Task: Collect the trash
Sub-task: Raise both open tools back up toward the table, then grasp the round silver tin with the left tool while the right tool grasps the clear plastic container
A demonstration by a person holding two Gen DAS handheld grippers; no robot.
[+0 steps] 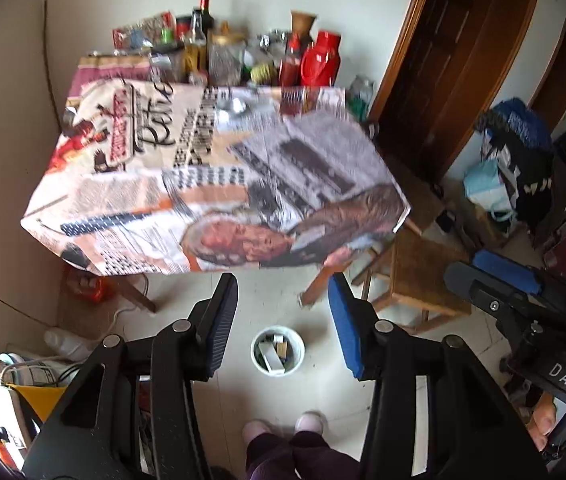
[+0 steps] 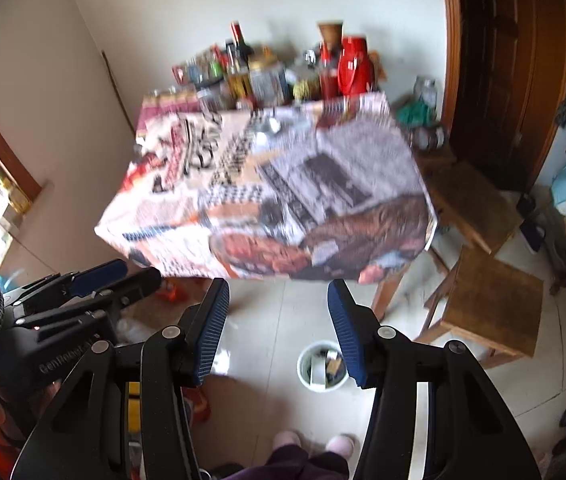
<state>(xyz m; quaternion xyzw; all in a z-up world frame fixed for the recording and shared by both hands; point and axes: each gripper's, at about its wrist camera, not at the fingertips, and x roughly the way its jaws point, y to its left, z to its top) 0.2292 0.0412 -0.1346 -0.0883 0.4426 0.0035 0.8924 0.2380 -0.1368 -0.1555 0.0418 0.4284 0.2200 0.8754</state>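
Both claws hang spread and empty above the floor, facing a newspaper-covered counter, with the trash bucket below.

I hold the left claw (image 1: 283, 308) and right claw (image 2: 279, 312) released, jaws wide, grasping nothing. The white bucket (image 1: 277, 350), already holding scraps, stands on the tiled floor at six o'clock from the counter (image 1: 211, 176), just ahead of my slippers (image 1: 283, 426). Bottles and a red thermos (image 1: 319, 58) crowd the counter's twelve o'clock edge; a wooden stool (image 1: 423, 276) sits at four o'clock. The views are blurred, so I judge I should steady first, pick one loose scrap, approach squarely, and clench only once it lies between the pads.
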